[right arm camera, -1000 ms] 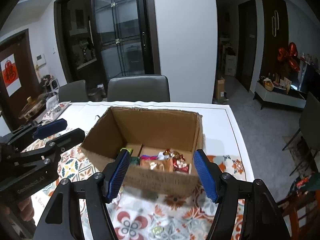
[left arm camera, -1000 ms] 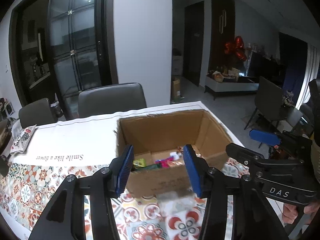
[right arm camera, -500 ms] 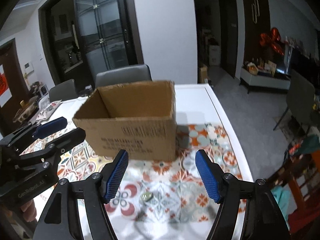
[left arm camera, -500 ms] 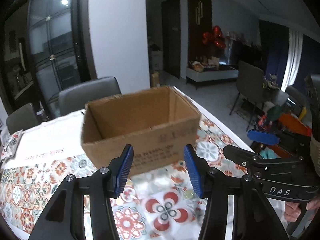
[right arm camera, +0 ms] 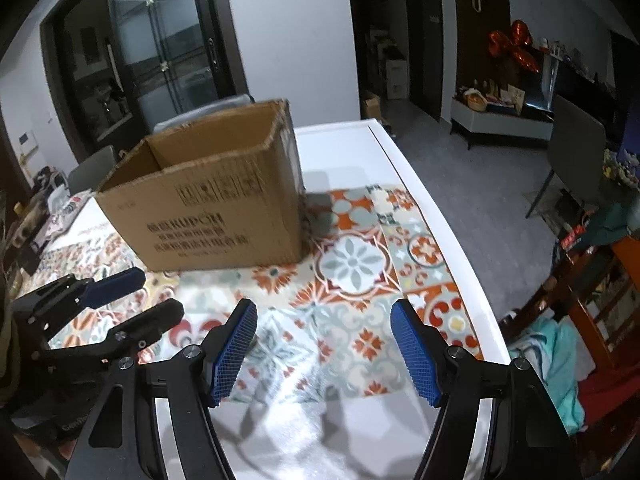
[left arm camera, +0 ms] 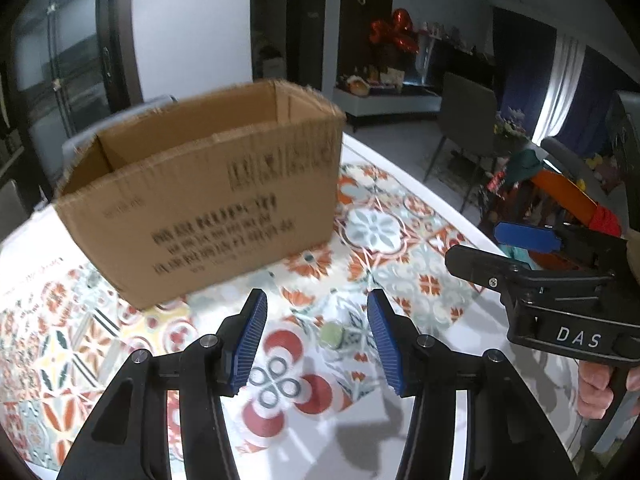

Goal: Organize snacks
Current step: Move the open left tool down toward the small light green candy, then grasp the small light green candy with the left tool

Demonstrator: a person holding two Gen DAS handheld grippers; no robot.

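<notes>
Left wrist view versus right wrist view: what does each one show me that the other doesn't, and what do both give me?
Only the left wrist view shows the small green round item lying on the patterned tablecloth between the open left gripper fingers. Only the right wrist view shows the table's white edge running far back, with bare cloth between the open right gripper fingers. Both show the cardboard box standing upright on the cloth, its inside hidden from this low angle, and the other gripper off to one side.

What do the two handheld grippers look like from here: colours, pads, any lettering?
Both are black plastic. The left gripper has ribbed blue pads on its jaws. The right gripper has blue pads with a fine grid texture; its body reads "DAS" in white. Silver screws at the pivots. No cables show.
</notes>
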